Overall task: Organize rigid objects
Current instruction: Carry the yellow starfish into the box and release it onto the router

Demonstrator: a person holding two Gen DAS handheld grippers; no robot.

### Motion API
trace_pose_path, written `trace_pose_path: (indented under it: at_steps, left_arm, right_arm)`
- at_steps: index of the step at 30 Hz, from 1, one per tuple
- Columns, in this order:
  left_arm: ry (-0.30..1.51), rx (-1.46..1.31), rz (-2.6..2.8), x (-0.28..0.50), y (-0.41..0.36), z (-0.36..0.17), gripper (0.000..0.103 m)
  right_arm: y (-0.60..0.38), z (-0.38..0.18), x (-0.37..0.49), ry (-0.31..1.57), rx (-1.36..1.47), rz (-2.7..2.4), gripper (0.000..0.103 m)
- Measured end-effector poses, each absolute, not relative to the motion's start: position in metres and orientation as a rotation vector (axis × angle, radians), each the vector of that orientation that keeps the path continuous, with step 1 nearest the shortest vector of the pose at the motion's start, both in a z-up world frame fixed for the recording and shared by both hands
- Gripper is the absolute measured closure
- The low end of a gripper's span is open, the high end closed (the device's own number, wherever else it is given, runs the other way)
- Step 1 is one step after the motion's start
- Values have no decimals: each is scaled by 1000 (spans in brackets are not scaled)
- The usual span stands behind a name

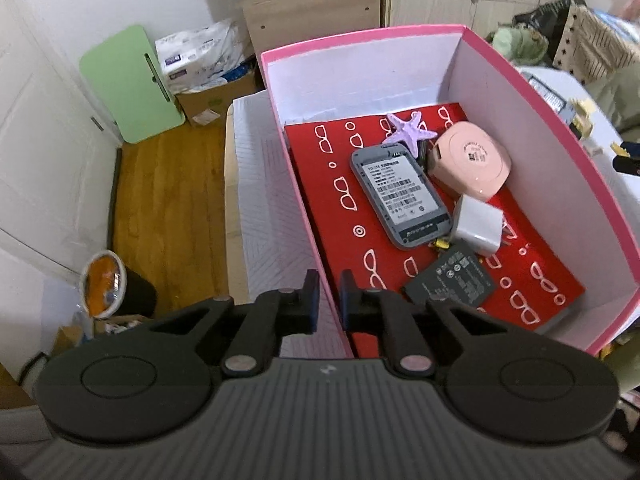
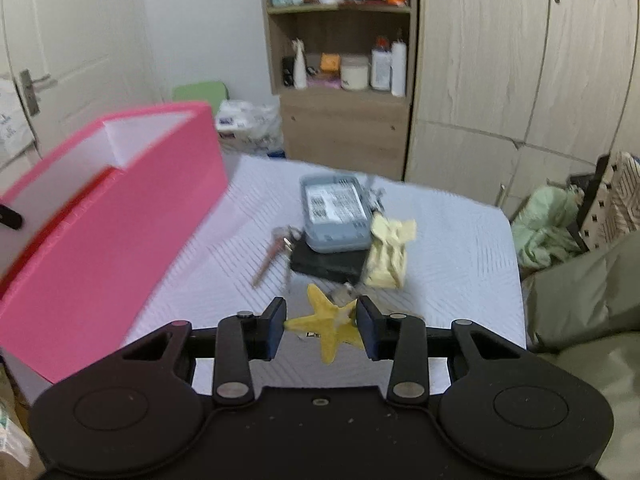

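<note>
The yellow star (image 2: 330, 323) sits between the two pads of the right gripper (image 2: 321, 327). The pads press on its arms from both sides, so the gripper is holding it. The star is lifted above the white worktop (image 2: 460, 240).

Past the star, toward 12 o'clock, more things lie on the worktop. A grey gadget (image 2: 335, 213) with a label rests on top of a flat black block (image 2: 326, 268). A pale yellow lump (image 2: 387, 254) is just beside them, at 3 o'clock from the block. A thin stick-like tool (image 2: 269, 259) lies at 9 o'clock from the block; it is too blurry to say what it is.

The pink box (image 2: 104, 236) stands at 10 o'clock from the star.

The left gripper (image 1: 329, 300) is nearly closed, pinching the near side wall of the pink box (image 1: 568, 152) between its pads. Inside the box, on a red mat (image 1: 320, 168) with white glasses drawn on it, lie a purple star (image 1: 406, 130), a round pink case (image 1: 472, 162), a grey phone-like gadget (image 1: 400, 196), a small white plug (image 1: 478, 224) and a flat black battery (image 1: 452, 278). The purple star is at 12 o'clock in the pile. The battery is at 6 o'clock.
</note>
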State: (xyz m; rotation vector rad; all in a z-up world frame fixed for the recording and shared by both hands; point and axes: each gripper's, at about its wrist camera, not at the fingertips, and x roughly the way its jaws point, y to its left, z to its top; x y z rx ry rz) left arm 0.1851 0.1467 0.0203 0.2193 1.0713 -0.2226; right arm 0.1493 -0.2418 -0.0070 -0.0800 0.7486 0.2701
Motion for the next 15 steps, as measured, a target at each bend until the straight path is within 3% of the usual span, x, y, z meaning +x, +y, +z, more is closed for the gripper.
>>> trace_pose_path:
  at_steps: [8, 15]
  left_arm:
    - [1055, 188, -201, 185, 146, 20, 94]
    - [1073, 212, -216, 187, 145, 20, 94]
  right_arm:
    - [-194, 58, 144, 632, -28, 539, 60]
    - [-106, 87, 166, 770, -47, 767, 60]
